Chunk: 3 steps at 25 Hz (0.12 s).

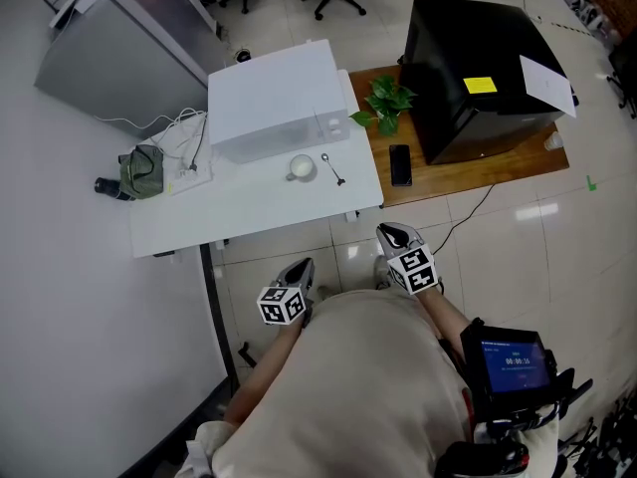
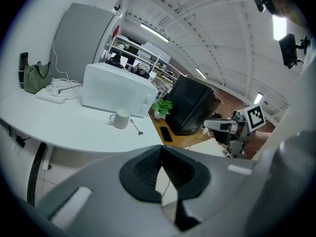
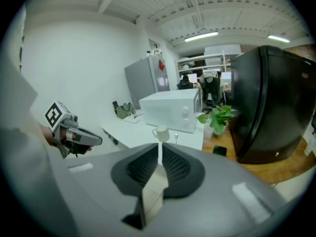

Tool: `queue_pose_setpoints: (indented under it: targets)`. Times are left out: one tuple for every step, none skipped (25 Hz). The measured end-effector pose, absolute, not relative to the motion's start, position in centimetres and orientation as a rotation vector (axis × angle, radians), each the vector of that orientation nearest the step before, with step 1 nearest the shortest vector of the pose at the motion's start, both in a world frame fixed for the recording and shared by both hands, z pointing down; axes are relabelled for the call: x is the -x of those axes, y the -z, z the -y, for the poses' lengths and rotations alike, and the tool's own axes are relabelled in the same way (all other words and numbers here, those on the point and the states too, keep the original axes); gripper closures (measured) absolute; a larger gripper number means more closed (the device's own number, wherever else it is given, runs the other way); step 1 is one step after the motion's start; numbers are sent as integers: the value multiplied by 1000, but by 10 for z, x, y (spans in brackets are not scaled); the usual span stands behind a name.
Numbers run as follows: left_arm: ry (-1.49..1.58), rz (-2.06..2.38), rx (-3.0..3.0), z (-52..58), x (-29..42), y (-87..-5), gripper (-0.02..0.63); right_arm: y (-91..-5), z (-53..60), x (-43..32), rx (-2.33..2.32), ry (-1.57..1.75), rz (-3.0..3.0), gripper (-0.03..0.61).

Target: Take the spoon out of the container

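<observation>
Spoon (image 1: pixel 333 169) on tabletop (image 1: pixel 249 212) beside mug (image 1: pixel 301 168), well apart from left claw (image 1: pixel 302 267) and right claw (image 1: pixel 392 233). Both closed, empty.

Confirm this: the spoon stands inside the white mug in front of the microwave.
Not quite. The spoon lies on the table beside the white mug, not inside it, in front of the microwave. The head view shows this.

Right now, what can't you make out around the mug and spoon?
- Mug inside: too small in head view; its own wall hides it in both gripper views.
- Spoon: too small in every view to show detail.
- Phone screen: dark and tiny, head view.
</observation>
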State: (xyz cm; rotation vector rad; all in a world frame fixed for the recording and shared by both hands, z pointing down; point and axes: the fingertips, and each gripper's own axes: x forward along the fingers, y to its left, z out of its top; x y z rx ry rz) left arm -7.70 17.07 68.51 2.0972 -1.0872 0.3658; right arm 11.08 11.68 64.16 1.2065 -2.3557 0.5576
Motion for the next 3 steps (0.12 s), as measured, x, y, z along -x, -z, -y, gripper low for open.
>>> queue_pose_setpoints:
  targets:
    - [-368,1089,-2096,-168,71,-684,614,-641,-114,-117,-1203,-560,2358,564]
    - [-370,1091,-2094,-165,65,-683,614,-641,-111,-122,-1199,-563,2362,564]
    - [-372,1093,-2092,-163,59,-682,614,-640,-108,-128,-1194,-566,2365,564]
